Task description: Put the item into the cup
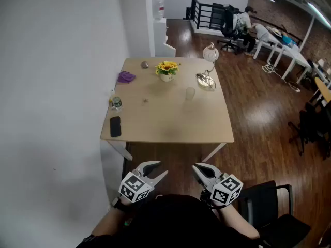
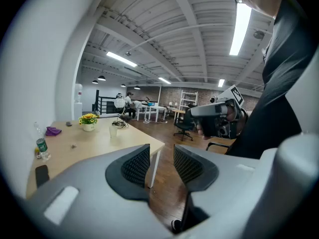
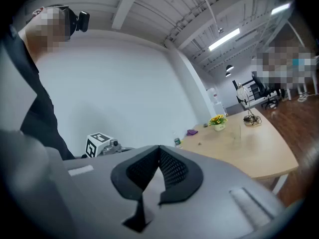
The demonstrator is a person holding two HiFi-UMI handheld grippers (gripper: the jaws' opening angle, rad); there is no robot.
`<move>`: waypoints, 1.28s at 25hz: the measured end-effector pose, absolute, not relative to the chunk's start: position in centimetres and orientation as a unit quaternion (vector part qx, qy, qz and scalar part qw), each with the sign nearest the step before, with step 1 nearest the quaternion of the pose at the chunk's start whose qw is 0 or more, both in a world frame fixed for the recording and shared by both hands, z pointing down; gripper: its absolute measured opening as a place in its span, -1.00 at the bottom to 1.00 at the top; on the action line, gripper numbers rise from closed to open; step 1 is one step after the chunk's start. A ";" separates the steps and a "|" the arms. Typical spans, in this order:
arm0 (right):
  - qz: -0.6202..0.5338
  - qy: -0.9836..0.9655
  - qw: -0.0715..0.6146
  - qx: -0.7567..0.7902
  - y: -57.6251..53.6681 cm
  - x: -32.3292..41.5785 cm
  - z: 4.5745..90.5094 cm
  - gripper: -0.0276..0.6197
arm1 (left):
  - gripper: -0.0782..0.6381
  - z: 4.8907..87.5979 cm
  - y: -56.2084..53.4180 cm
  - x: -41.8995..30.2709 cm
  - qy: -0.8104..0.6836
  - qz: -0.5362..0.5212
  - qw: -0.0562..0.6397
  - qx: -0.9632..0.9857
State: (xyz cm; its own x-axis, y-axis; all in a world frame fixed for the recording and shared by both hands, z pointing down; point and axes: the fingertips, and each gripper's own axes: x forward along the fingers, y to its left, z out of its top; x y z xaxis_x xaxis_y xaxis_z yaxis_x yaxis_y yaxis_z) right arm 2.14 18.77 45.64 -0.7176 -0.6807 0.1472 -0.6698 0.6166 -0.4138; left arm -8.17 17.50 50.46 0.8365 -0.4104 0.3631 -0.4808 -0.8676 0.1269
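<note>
A small clear cup (image 1: 190, 93) stands upright on the light wooden table (image 1: 170, 130), right of centre. A tiny dark item (image 1: 145, 100) lies on the tabletop to the cup's left. Both grippers hang in front of the table's near edge, well short of it, with nothing in them. My left gripper (image 1: 159, 169) is open, and in the left gripper view a clear gap shows between its pads (image 2: 137, 164). My right gripper (image 1: 198, 170) is shut, its pads (image 3: 172, 167) meeting at the tips. The cup (image 2: 113, 131) and the item (image 2: 73, 146) show far beyond the left jaws.
On the table are a pot of yellow flowers (image 1: 166, 70), a purple cloth (image 1: 125, 77), a small bottle (image 1: 116, 103), a black phone (image 1: 115, 126), a coil of wire (image 1: 205, 80) and a lamp (image 1: 209, 53). A white wall runs along the left. A black chair (image 1: 269, 205) stands at my right.
</note>
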 end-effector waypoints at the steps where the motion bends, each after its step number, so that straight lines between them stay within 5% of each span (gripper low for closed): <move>1: -0.224 0.900 0.014 -0.374 18.6 2.7 45.6 -0.89 | -0.38 50.4 17.4 -7.7 -0.236 0.163 0.105 0.952; 15: -0.208 0.914 0.013 -0.349 12.1 5.9 45.8 -0.89 | -0.38 52.3 11.2 -4.3 -0.264 0.174 0.114 0.942; 32: -0.189 0.908 -0.003 -0.374 -12.5 1.1 46.0 -0.89 | -0.38 53.5 -13.9 -8.0 -0.228 0.183 0.107 0.950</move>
